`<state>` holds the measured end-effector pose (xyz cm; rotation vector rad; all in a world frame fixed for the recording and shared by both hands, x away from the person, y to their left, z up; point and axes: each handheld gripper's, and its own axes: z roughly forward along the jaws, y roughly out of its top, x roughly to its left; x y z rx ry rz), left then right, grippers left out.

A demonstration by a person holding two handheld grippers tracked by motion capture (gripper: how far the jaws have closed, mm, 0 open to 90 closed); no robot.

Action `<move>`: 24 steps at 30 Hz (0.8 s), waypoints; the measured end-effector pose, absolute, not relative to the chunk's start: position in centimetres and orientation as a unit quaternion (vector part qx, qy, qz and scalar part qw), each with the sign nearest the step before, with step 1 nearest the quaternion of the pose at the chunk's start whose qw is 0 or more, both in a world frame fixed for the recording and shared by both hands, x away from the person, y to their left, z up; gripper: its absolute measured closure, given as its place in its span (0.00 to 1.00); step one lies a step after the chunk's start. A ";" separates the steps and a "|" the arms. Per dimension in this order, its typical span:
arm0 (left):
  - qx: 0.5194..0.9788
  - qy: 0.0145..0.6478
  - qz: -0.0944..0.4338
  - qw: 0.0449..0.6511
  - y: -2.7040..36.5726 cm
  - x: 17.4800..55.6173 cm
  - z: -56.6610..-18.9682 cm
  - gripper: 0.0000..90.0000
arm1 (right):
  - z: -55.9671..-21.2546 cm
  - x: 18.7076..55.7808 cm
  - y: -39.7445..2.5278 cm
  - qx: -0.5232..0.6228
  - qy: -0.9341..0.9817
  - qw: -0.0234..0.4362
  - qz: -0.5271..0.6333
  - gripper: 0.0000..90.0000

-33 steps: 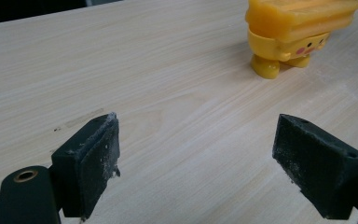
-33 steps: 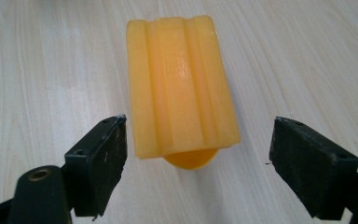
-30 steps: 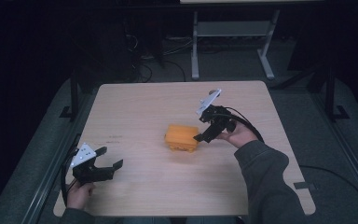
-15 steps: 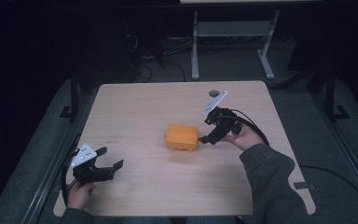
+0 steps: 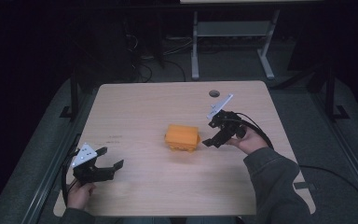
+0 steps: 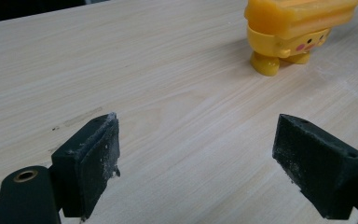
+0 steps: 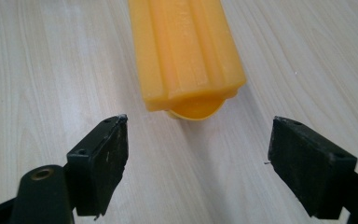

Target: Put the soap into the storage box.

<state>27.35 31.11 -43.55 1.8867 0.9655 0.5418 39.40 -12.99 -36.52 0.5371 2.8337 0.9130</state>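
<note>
Backing off from a moment ago, my right gripper (image 5: 213,134) now sits just beside the yellow-orange plastic toy figure with a ribbed flat top (image 5: 182,137), jaws spread wide and empty. That toy stands mid-way across the pale wooden table (image 5: 144,107). My left gripper (image 5: 108,159) rests well apart near the front-left corner, jaws also wide.

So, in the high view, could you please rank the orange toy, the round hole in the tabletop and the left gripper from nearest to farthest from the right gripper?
1. The orange toy, just beside the right gripper, mid-table.
2. The round hole, near the table's far edge.
3. The left gripper, at the near left corner.
</note>
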 end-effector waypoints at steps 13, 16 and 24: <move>0.768 0.389 0.220 0.458 31.0 27.3 -43.6 0.16 | -36.8 38.7 -14.3 0.186 0.932 0.060 0.304 0.23; 0.768 0.389 0.220 0.458 31.0 27.4 -43.6 0.16 | -37.1 38.4 -14.7 0.191 0.933 0.055 0.299 0.22; 0.770 0.387 0.220 0.456 30.8 27.4 -43.6 0.16 | -37.4 37.7 -15.7 0.202 0.929 0.056 0.305 0.23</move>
